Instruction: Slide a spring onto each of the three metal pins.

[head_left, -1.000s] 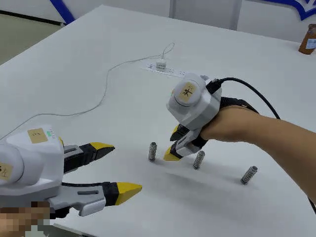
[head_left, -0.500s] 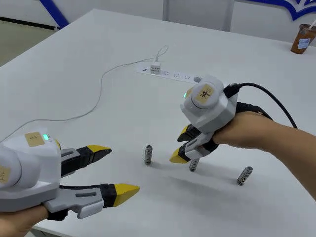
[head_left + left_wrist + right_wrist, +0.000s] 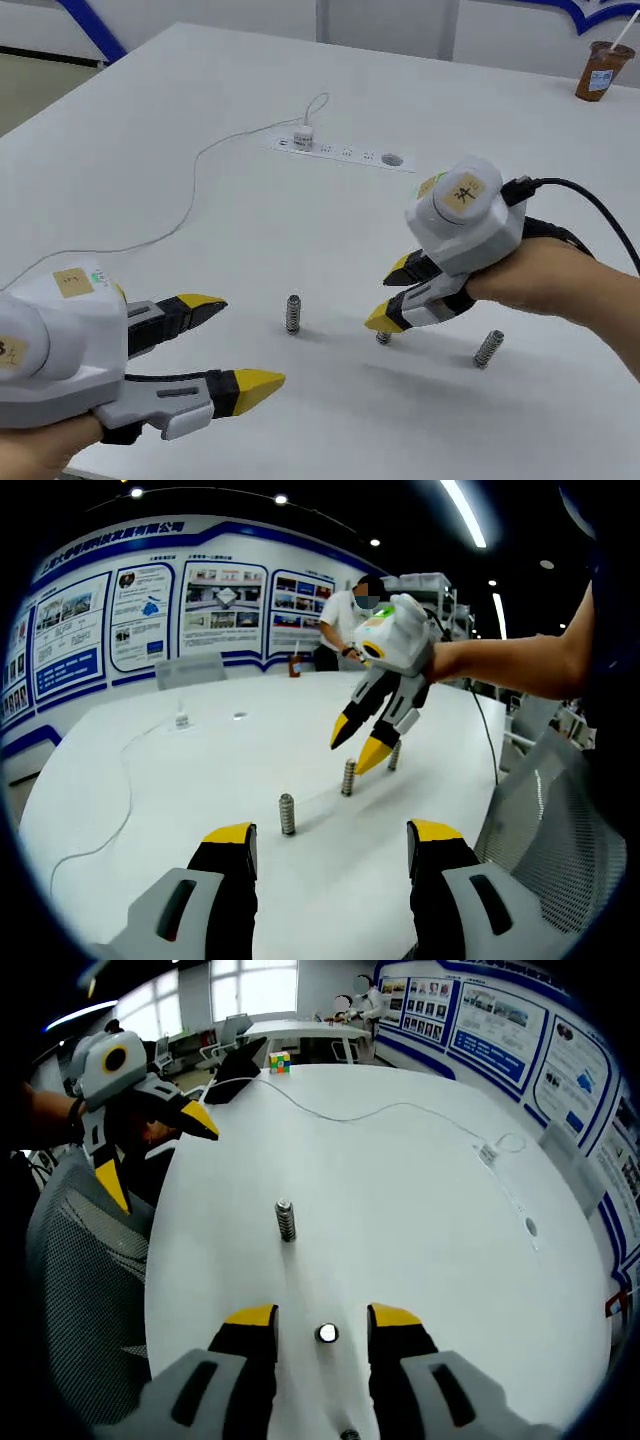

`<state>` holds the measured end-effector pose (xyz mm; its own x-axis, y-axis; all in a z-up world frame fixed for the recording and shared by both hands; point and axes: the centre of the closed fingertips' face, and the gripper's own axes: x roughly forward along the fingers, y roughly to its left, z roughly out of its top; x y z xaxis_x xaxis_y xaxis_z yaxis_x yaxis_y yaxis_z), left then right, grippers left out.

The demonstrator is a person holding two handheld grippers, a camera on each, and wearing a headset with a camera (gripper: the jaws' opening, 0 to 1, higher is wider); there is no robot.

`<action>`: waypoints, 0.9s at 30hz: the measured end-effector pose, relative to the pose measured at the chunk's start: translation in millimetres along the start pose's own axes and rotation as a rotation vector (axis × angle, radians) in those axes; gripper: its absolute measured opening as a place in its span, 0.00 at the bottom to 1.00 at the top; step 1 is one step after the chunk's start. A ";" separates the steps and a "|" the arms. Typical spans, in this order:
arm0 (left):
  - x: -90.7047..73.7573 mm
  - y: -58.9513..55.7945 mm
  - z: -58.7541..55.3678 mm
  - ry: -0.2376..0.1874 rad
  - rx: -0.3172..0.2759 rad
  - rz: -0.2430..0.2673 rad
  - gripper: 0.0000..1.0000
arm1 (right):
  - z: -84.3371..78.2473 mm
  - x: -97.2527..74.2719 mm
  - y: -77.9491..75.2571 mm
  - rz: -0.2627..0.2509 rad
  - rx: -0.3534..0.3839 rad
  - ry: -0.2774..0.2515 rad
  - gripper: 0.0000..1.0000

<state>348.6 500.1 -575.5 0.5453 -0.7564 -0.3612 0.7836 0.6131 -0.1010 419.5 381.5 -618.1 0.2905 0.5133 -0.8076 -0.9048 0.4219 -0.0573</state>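
Three springs stand upright on the white table (image 3: 200, 120), each on a pin: a left spring (image 3: 293, 313), a middle spring (image 3: 384, 338) and a right spring (image 3: 487, 348). My right gripper (image 3: 390, 295) hovers open just above the middle spring, whose top (image 3: 327, 1334) shows between its yellow fingertips (image 3: 250, 1317). The left spring (image 3: 286, 1220) stands ahead of it. My left gripper (image 3: 235, 340) is open and holds nothing at the near left, apart from the springs. From it I see the three springs in a row (image 3: 287, 814), (image 3: 348, 777), (image 3: 394, 755) under the right gripper (image 3: 365, 742).
A white power strip (image 3: 345, 153) with a plug and a long cable (image 3: 190, 205) lies at the back of the table. A brown drink cup (image 3: 598, 70) stands far right. A mesh chair (image 3: 560, 830) is beside the table's near edge.
My right gripper has moved right from between the left and middle springs to over the middle one. The left gripper has stayed put. The head camera has shifted.
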 end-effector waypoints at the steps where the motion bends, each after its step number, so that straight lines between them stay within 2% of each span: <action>1: 0.5 0.0 0.3 0.000 0.000 -0.001 0.62 | -3.0 -2.4 -0.2 -0.004 0.007 -0.003 0.37; 16: 4.9 -5.1 -0.5 0.007 0.011 -0.020 0.63 | -32.1 -27.3 1.9 -0.054 0.087 -0.039 0.37; 23: 4.6 -6.2 -0.4 0.009 0.016 -0.027 0.63 | -37.1 -39.2 14.2 -0.061 0.115 -0.083 0.37; 27: 4.2 -6.3 -0.7 0.009 0.016 -0.029 0.63 | -47.4 -43.2 18.2 -0.073 0.130 -0.090 0.37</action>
<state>345.8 493.3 -577.1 0.5201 -0.7716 -0.3664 0.8034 0.5875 -0.0968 375.7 331.6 -612.1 0.3855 0.5402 -0.7481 -0.8342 0.5505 -0.0324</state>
